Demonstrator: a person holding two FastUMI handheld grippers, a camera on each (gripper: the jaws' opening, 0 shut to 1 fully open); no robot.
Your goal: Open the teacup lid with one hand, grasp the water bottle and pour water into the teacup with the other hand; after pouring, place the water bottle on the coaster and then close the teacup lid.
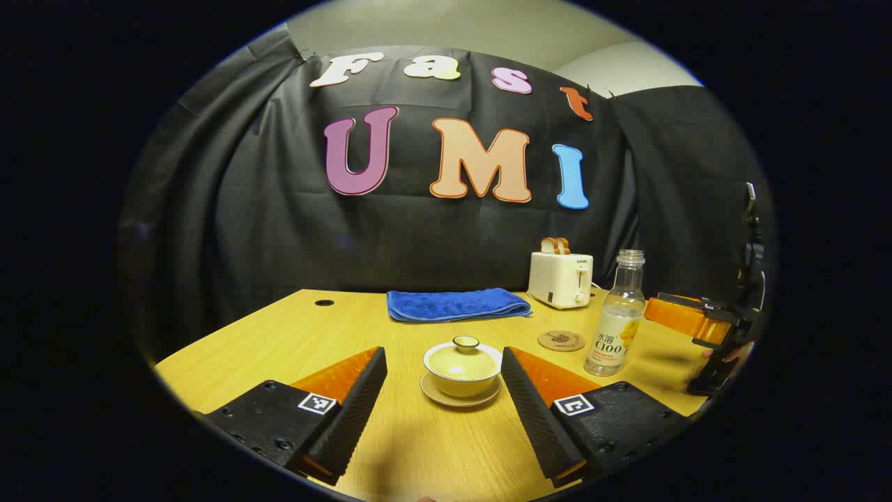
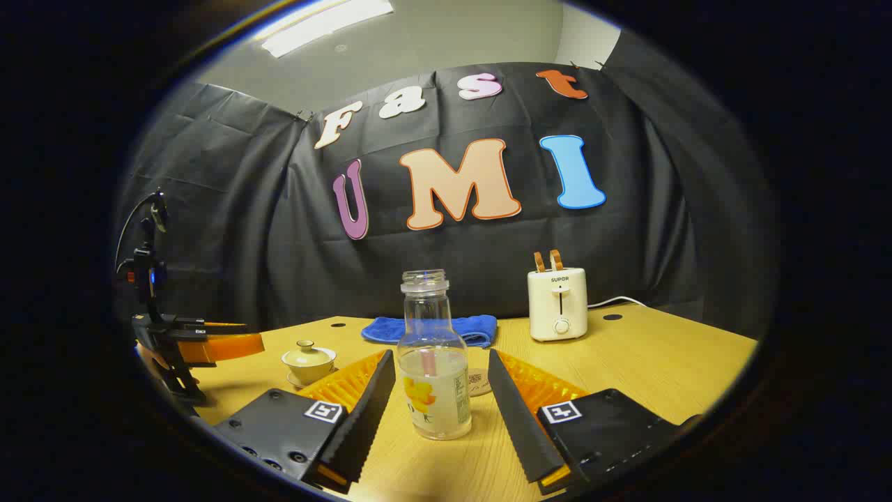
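A pale lidded teacup [image 1: 463, 368] on its saucer stands on the wooden table, just beyond and between the open fingers of my left gripper [image 1: 444, 390]. The uncapped clear water bottle [image 2: 433, 362], partly filled, stands upright between the open fingers of my right gripper [image 2: 440, 390], apart from both. In the left gripper view the water bottle [image 1: 617, 317] is to the right of the cup, with the round cork coaster [image 1: 561, 340] beside it. The right gripper [image 1: 704, 322] shows at the far right there. The teacup [image 2: 309, 361] and the left gripper [image 2: 198, 345] appear at the left of the right gripper view.
A folded blue towel [image 1: 456, 305] lies at the back of the table [image 1: 293, 341]. A white toaster [image 1: 560, 277] with two slices stands at the back right, its cord [image 2: 617, 301] trailing right. The black cloth wall closes off the rear.
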